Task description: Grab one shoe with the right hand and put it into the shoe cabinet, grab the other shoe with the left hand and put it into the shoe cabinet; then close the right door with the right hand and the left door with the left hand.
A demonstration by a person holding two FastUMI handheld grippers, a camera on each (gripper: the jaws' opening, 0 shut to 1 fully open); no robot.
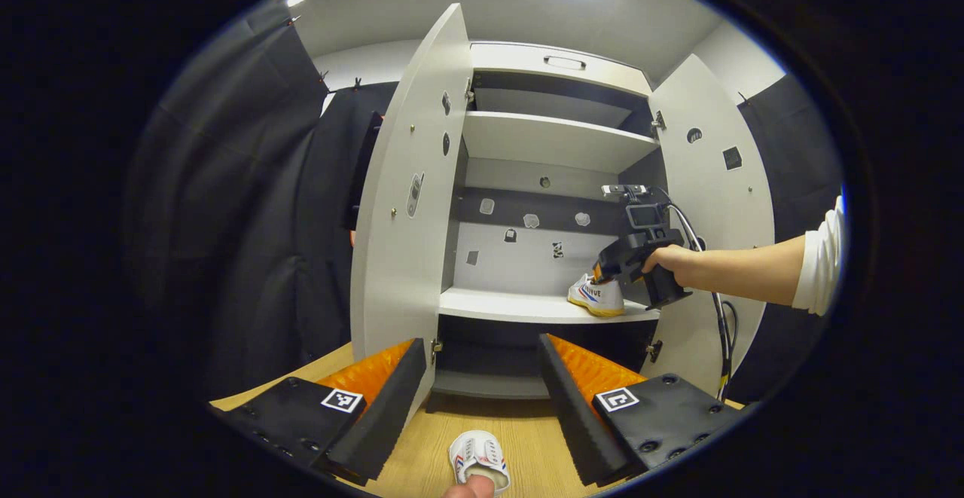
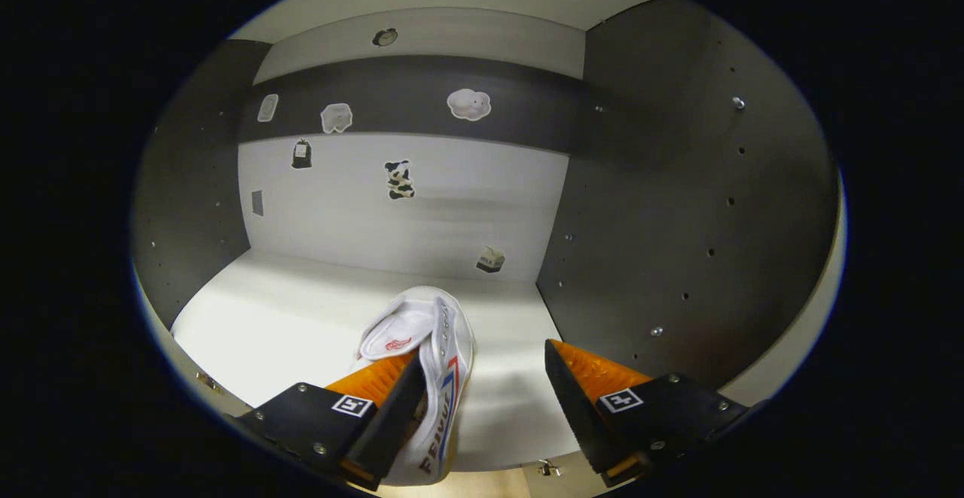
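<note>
Right gripper (image 2: 482,385), jaws spread, stands over the white sneaker (image 2: 433,362) on the cabinet shelf (image 2: 286,310); left gripper (image 1: 478,389) jaws spread too.

My left gripper view looks from low over the wooden floor (image 1: 520,438), well back from the shoe cabinet (image 1: 553,140), facing its open front and taking in both doors. My right gripper view sits close inside the cabinet, just above the middle shelf (image 2: 301,310), facing the back wall (image 2: 422,219). Both views share that shelf, the stickered back panel and the shoe (image 1: 596,294) (image 2: 437,362) lying there.
</note>
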